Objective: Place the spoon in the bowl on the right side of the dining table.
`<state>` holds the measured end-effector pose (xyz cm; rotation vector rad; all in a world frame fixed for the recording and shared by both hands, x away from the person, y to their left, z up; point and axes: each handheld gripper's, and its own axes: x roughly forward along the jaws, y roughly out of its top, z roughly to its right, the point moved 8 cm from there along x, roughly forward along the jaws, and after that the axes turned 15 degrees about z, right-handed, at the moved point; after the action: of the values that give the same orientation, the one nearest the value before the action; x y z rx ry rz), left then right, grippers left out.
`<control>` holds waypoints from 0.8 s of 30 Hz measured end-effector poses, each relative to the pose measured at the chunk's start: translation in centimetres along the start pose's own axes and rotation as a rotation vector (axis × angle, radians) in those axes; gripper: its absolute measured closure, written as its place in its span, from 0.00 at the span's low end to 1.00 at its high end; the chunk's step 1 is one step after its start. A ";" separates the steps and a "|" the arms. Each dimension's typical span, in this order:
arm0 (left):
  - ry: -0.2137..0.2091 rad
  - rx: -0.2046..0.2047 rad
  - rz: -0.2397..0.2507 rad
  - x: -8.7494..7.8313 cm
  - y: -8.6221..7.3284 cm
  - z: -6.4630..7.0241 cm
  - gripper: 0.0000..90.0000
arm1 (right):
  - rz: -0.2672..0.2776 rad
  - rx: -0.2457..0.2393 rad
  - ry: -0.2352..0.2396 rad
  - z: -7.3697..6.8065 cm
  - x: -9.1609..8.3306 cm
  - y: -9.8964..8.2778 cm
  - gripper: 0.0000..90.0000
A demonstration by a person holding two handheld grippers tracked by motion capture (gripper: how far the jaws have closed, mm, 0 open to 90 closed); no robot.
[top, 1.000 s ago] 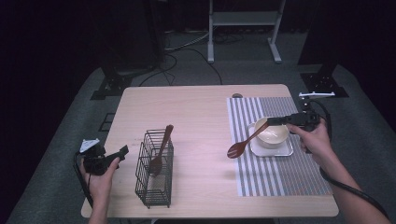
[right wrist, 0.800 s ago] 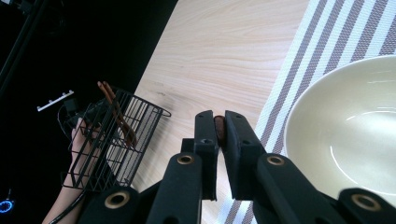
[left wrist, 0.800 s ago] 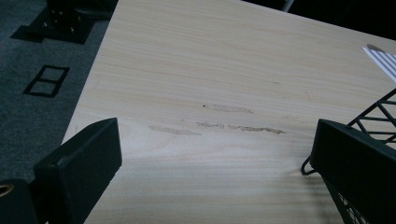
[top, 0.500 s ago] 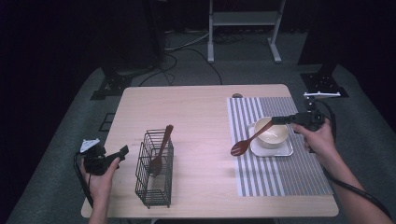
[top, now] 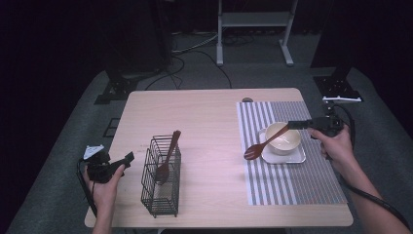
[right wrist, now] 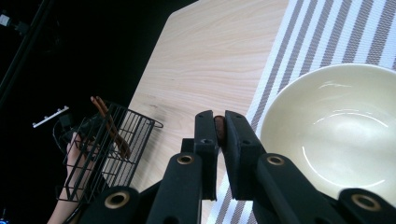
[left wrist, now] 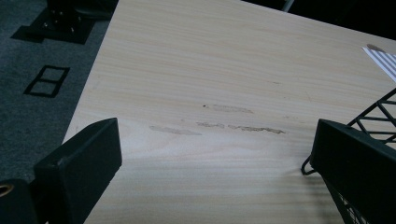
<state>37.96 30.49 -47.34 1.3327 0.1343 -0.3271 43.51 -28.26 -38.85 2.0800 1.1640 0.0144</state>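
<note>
Here your right gripper [top: 295, 125] clamps the wooden spoon [top: 265, 145] over the bowl [top: 283, 139]; your left gripper [left wrist: 212, 163] gapes wide beside the wire basket [top: 161, 181].

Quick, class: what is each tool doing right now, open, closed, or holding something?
Left tool: open, holding nothing, beside the rack.
Right tool: closed on the spoon, over the bowl.

table [top: 209, 112]: landmark
rack [top: 159, 183]: on it, my near left
mat [top: 292, 187]: on it, right side
tray [top: 298, 157]: on mat
bowl [top: 282, 138]: on tray
spoon [top: 265, 145]: left of bowl, in my right gripper [top: 294, 125]
</note>
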 end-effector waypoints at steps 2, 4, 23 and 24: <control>0.000 0.001 0.000 0.0 0.0 0.0 0.01 | 0.005 0.003 -0.004 0.2 -0.2 0.1 0.92; 0.000 0.003 0.000 0.0 0.0 0.0 0.01 | 0.012 0.005 -0.009 0.4 -0.4 0.3 0.92; 0.000 0.002 0.002 0.0 0.0 0.0 0.01 | 0.062 0.035 -0.063 2.0 -1.9 1.3 0.93; 0.001 0.003 0.002 0.0 0.1 0.0 0.01 | 0.063 0.035 -0.065 2.0 -2.0 1.4 0.92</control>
<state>37.94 30.49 -47.27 1.3356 0.1331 -0.3248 44.01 -31.37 -38.82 2.1307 1.0669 -0.0435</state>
